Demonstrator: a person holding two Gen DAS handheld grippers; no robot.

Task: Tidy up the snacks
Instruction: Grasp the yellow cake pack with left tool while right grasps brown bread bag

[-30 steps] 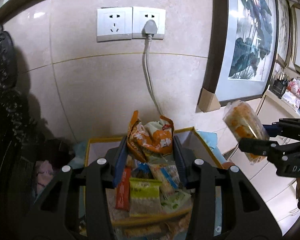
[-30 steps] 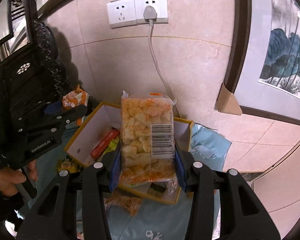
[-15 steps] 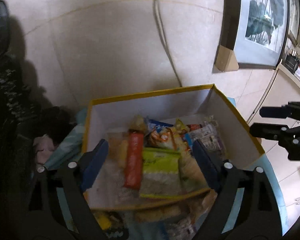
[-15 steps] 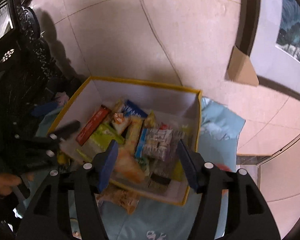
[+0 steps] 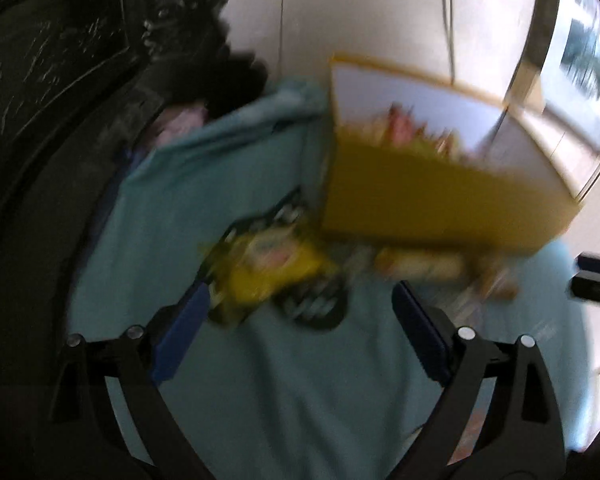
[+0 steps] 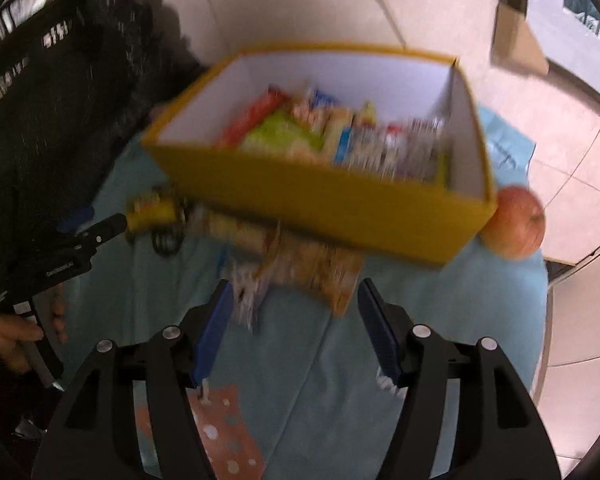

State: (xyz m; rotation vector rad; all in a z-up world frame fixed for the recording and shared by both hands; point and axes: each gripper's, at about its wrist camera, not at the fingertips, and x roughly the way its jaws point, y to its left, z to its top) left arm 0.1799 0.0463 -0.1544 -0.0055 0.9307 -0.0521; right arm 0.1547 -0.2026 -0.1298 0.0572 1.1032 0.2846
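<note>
A yellow box [image 6: 340,200] with white inner walls stands on a light blue cloth [image 6: 320,360] and holds several snack packets [image 6: 332,132]. It also shows in the left wrist view [image 5: 440,200]. My left gripper [image 5: 300,320] is open and empty, low over the cloth, near a yellow snack packet [image 5: 260,268]. My right gripper [image 6: 296,312] is open and empty, just before a tan snack packet [image 6: 320,272] lying in front of the box. Both views are blurred.
An apple [image 6: 516,222] lies by the box's right front corner. More packets [image 5: 420,266] lie along the box front. A dark carved piece of furniture [image 5: 60,80] stands at the left. A tiled wall [image 6: 340,0] rises behind the box.
Both grippers let their snacks go into the box and opened. Since then they have dropped down and pulled back towards the cloth in front of the box.
</note>
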